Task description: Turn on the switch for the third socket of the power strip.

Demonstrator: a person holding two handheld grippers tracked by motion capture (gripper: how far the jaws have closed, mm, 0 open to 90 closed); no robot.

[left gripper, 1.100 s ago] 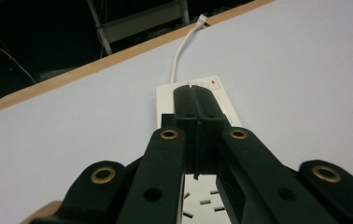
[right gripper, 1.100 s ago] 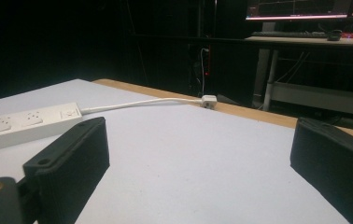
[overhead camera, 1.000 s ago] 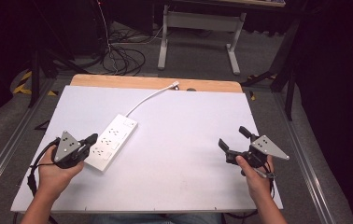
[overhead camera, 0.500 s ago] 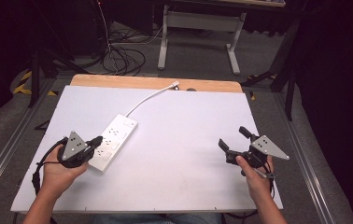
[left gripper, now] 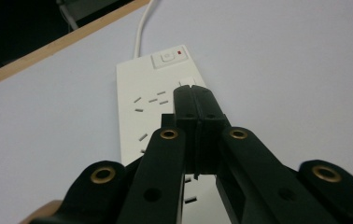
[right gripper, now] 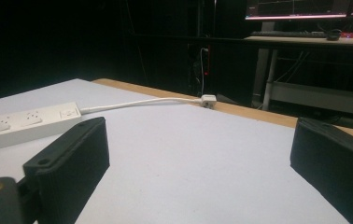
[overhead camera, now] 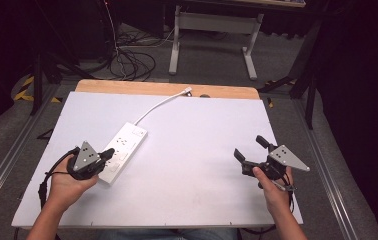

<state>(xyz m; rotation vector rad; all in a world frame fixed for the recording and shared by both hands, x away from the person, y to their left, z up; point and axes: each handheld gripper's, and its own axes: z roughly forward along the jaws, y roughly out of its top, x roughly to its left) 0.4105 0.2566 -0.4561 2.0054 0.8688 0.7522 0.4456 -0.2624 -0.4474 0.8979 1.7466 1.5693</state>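
Observation:
A white power strip (overhead camera: 125,146) lies at an angle on the left half of the white tabletop (overhead camera: 197,200). Its cord (overhead camera: 159,105) runs to a small white plug (overhead camera: 188,91) at the far wooden edge. My left gripper (overhead camera: 110,152) is shut, its tips over the strip's near end. In the left gripper view the jaws (left gripper: 195,100) are pressed together above the socket holes of the strip (left gripper: 142,93), just short of the switch (left gripper: 167,57). My right gripper (overhead camera: 248,147) stands open at the right with nothing between its fingers; the right gripper view shows the strip (right gripper: 25,121) and plug (right gripper: 208,100) far off.
A wooden strip (overhead camera: 127,88) borders the table's far edge. Beyond it stand a grey desk frame (overhead camera: 212,30) and tangled floor cables (overhead camera: 127,57). Metal rails (overhead camera: 7,165) run along both sides of the table. A monitor (right gripper: 296,7) glows in the dark background.
My left gripper has edged a little to the right, its shut tips now over the strip's near end. The right gripper has stayed put.

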